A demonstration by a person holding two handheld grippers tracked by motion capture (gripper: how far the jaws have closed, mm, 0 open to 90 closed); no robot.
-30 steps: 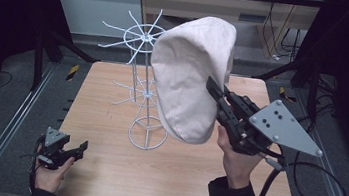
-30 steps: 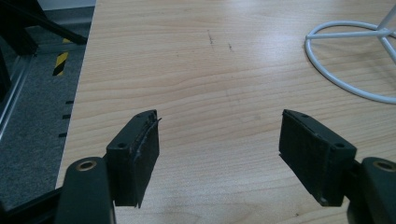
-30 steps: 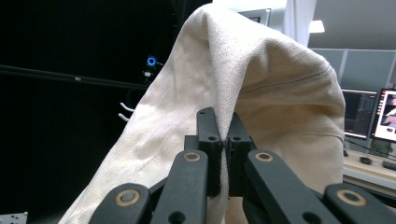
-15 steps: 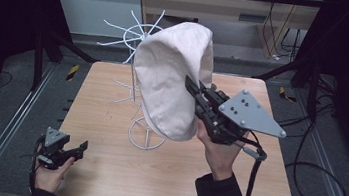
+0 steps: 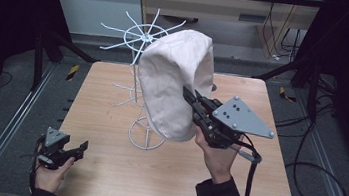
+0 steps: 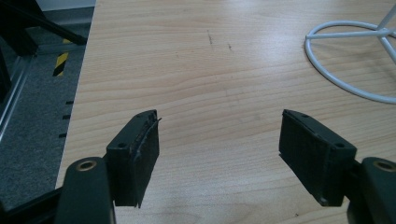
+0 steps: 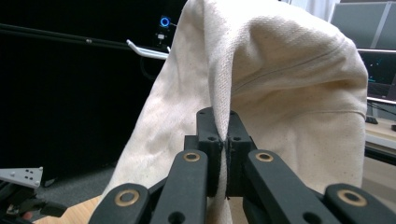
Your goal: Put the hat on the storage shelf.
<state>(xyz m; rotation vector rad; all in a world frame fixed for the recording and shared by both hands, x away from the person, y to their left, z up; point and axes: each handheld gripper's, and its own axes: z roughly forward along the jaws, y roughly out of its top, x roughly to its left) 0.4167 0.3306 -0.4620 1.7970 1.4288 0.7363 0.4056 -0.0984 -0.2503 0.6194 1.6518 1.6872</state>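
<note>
A cream cloth hat hangs in the air over the middle of the table, partly covering a white wire rack. My right gripper is shut on the hat's edge from the right. The right gripper view shows the fabric pinched between the closed jaws of that gripper. The rack's round base rests on the wooden table. At the table's near left corner my left gripper is open and holds nothing; its fingers hover over bare wood.
The rack's wire spokes fan out at the top left of the hat, and part of its base ring lies ahead of the left gripper. A cable loops off the table's right side. Dark frame posts stand around the table.
My right gripper has carried the hat leftward and lower, closer over the wire rack. The left gripper has stayed in place at the near left corner.
</note>
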